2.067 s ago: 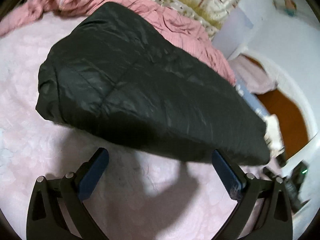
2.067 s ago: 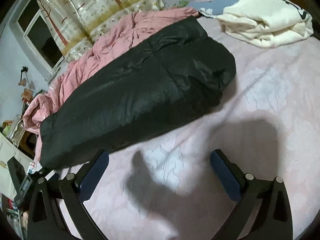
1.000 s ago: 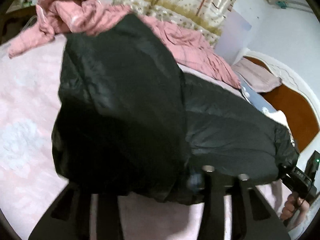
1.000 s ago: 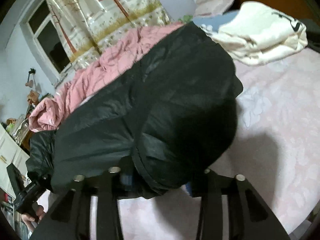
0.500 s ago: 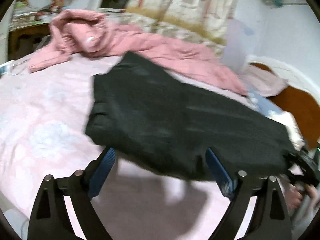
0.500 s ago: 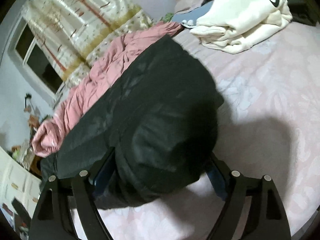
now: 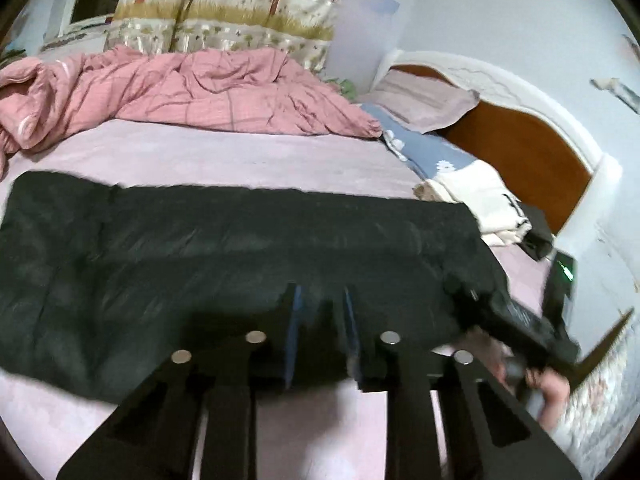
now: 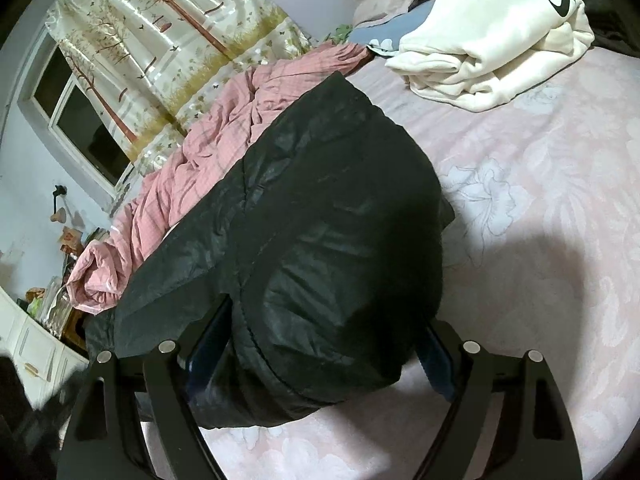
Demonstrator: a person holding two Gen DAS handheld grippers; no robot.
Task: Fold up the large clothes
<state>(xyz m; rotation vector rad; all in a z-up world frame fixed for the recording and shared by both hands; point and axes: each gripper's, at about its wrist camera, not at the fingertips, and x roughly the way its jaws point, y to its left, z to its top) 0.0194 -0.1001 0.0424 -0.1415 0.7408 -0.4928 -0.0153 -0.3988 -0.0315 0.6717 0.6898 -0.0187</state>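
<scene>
Black padded jacket (image 7: pixel 240 264) lies folded in a long band across the pink bed sheet (image 7: pixel 224 160), near the front edge of the bed.

Left gripper (image 7: pixel 320 332): fingers (image 7: pixel 291 332) closing, nearly together, with the jacket's near edge between the blue pads (frame is blurred, so cannot tell whether the pads actually press the fabric).

Right gripper (image 8: pixel 316 354): fingers (image 8: pixel 436 364) spread wide, one either side of the jacket's bulky folded end (image 8: pixel 332 280). Fabric bulges between them; cannot tell if the pads touch it.

Rest of the scene:
- crumpled pink quilt (image 7: pixel 192 88) along the far side of the bed, just behind the jacket
- folded cream hoodie (image 8: pixel 492 36) near the head of the bed, well apart from the jacket in the right wrist view
- blue floral pillow (image 7: pixel 424 152) and wooden headboard (image 7: pixel 520 152) beyond it
- tree-print curtain (image 8: pixel 168 40) and window (image 8: pixel 80 120) behind the quilt
- a hand (image 7: pixel 552 388) on the right gripper's handle shows at the lower right of the left wrist view
</scene>
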